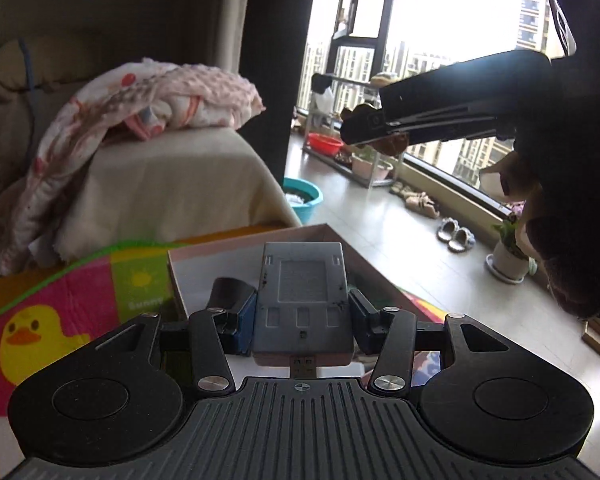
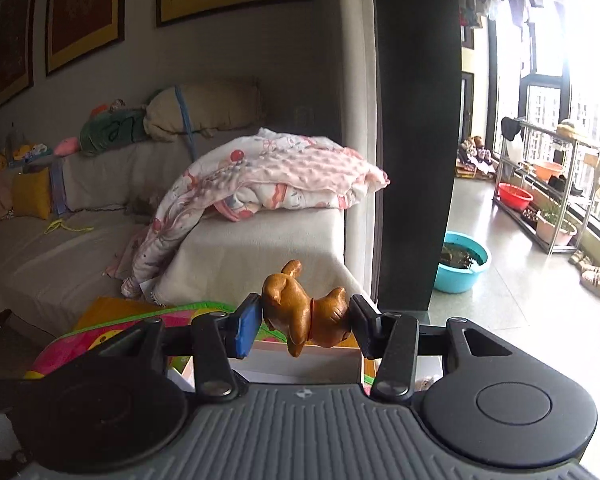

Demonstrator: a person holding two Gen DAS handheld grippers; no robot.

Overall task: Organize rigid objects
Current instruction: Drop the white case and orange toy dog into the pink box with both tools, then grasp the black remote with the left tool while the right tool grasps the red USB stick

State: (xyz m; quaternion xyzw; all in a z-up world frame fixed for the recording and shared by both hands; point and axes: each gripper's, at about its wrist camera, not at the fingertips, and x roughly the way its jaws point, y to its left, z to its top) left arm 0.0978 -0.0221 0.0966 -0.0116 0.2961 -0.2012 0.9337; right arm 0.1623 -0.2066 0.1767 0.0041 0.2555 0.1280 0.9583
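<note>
Left gripper point(image 1: 302, 312) is clamping a grey device point(image 1: 303, 300) above an open box point(image 1: 340, 240) lying on a play mat point(image 1: 60, 300). Right gripper point(image 2: 305, 320) is pinching a brown toy dog point(image 2: 304, 312), held high, right of the box; sofa point(image 2: 240, 256) beyond.

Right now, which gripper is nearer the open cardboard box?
Left. The left gripper, shut on the grey device, sits just over the box. The right gripper, shut on the brown toy dog, is raised well above it.
</note>
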